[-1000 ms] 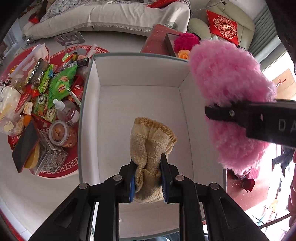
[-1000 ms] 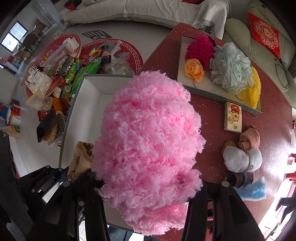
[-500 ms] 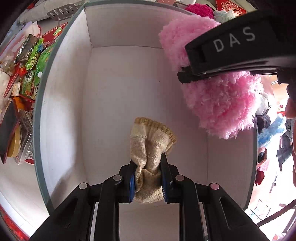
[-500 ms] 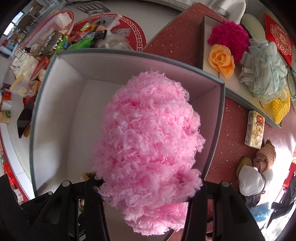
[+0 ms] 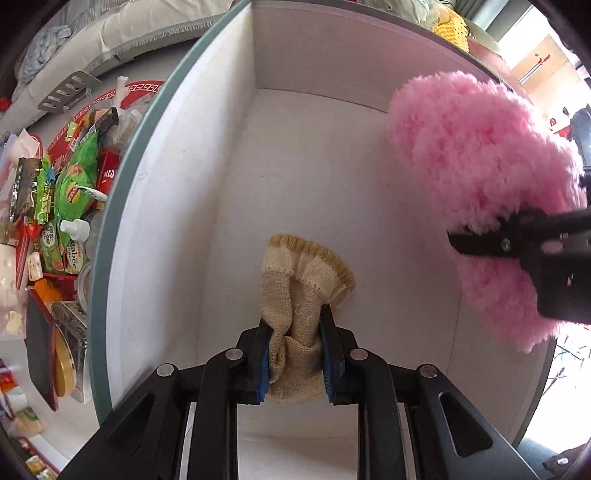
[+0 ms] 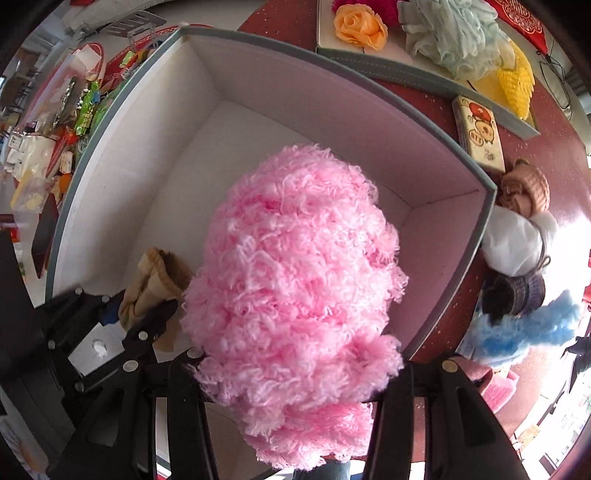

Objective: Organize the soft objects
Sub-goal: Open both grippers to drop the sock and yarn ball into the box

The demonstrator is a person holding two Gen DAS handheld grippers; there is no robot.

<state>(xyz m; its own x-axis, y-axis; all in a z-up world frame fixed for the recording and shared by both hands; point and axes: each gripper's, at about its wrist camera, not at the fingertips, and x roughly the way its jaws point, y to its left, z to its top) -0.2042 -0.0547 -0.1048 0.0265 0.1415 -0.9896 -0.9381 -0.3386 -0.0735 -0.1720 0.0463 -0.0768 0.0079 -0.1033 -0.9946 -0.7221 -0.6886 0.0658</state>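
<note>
My left gripper [image 5: 295, 328] is shut on a beige knitted sock [image 5: 301, 288] and holds it inside the white box [image 5: 159, 192], low over its floor. The sock also shows in the right wrist view [image 6: 155, 284], with the left gripper [image 6: 140, 314] around it. My right gripper [image 6: 291, 384] is shut on a fluffy pink ball [image 6: 295, 295] and holds it inside the box [image 6: 369, 110] near its right wall. In the left wrist view the pink ball [image 5: 480, 177] and a right gripper finger [image 5: 517, 240] are at the right.
A lid tray [image 6: 424, 79] beyond the box holds an orange fabric rose [image 6: 360, 24], a pale blue pouf [image 6: 454, 33] and a yellow one. A small printed box [image 6: 480, 133], knitted items [image 6: 524, 188] and blue fluff [image 6: 524, 328] lie on the red table at right. Snack packets [image 5: 70, 184] lie on the floor at left.
Both grippers have moved from above the box rim down into the box, each still holding its item. The pink ball has gone lower along the right wall.
</note>
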